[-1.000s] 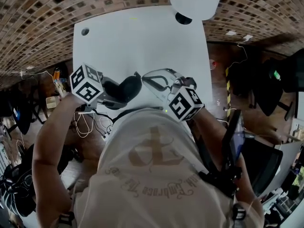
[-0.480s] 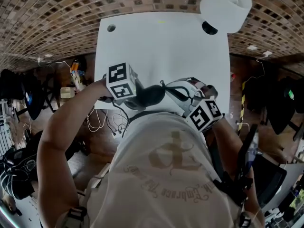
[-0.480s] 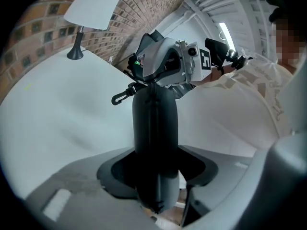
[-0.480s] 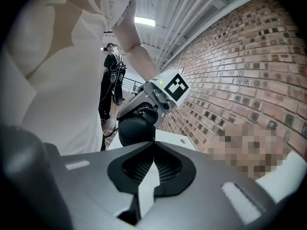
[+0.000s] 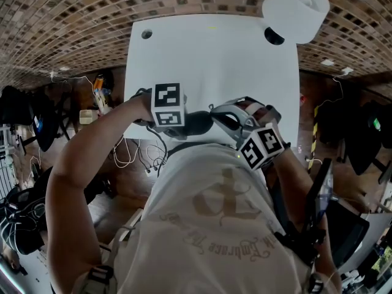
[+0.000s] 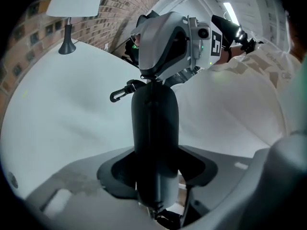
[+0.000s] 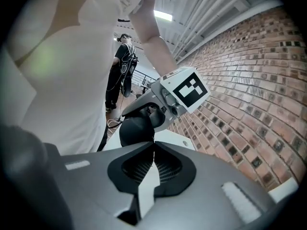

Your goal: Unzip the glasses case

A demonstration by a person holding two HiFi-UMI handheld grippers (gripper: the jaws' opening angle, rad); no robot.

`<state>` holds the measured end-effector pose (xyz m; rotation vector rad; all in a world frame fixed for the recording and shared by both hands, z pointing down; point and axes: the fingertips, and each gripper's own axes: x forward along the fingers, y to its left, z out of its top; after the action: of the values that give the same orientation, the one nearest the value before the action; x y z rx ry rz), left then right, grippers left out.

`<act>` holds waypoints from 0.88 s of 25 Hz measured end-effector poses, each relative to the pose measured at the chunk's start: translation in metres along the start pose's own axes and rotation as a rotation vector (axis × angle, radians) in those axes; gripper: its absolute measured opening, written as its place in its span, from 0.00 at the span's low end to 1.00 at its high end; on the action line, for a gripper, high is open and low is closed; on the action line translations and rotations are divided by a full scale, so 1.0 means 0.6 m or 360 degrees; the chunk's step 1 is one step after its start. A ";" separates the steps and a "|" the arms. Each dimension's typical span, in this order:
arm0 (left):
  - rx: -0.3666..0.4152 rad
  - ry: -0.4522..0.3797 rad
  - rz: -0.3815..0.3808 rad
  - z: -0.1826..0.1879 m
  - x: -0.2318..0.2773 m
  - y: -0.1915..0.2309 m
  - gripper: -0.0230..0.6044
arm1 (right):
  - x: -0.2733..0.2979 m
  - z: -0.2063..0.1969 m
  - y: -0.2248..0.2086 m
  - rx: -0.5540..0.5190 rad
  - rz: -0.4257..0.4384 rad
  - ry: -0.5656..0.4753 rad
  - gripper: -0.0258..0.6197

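A black zipped glasses case (image 5: 197, 122) is held above the near edge of the white table (image 5: 214, 54). My left gripper (image 5: 184, 120) is shut on its sides; in the left gripper view the case (image 6: 154, 123) stands straight out from between the jaws (image 6: 154, 176), a small carabiner (image 6: 120, 92) at its far end. My right gripper (image 5: 236, 116) meets that far end, its tips (image 6: 154, 76) pinched shut on the zipper pull. In the right gripper view the shut tips (image 7: 153, 145) touch the case (image 7: 135, 128), with the left gripper's marker cube (image 7: 187, 89) behind.
A white lamp (image 5: 295, 8) stands at the table's far right corner, and a cable hole (image 5: 147, 34) is at the far left. Cables (image 5: 135, 158) lie on the floor to the left. A person (image 7: 122, 71) stands in the background.
The left gripper has rolled, so its marker cube now faces more upward, and it has dipped a little. Both grippers stay on the case, closer together than a second ago.
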<state>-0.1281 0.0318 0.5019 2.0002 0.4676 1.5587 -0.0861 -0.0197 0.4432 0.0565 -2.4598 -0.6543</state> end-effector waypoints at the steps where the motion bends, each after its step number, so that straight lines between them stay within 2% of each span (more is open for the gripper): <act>1: 0.0000 0.0012 0.0006 -0.001 0.001 0.002 0.43 | 0.002 0.000 0.000 -0.0010 0.0002 0.0006 0.05; 9: 0.0004 0.0016 0.0010 -0.003 0.004 0.015 0.44 | 0.014 -0.004 -0.009 -0.0036 0.0000 0.0063 0.05; 22: -0.0063 -0.0279 0.0152 0.020 -0.012 0.052 0.45 | 0.010 -0.028 -0.041 0.0094 -0.0121 0.0049 0.08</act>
<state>-0.1203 0.0003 0.5137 2.1326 0.2737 1.4195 -0.0845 -0.0498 0.4466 0.1828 -2.4572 -0.6089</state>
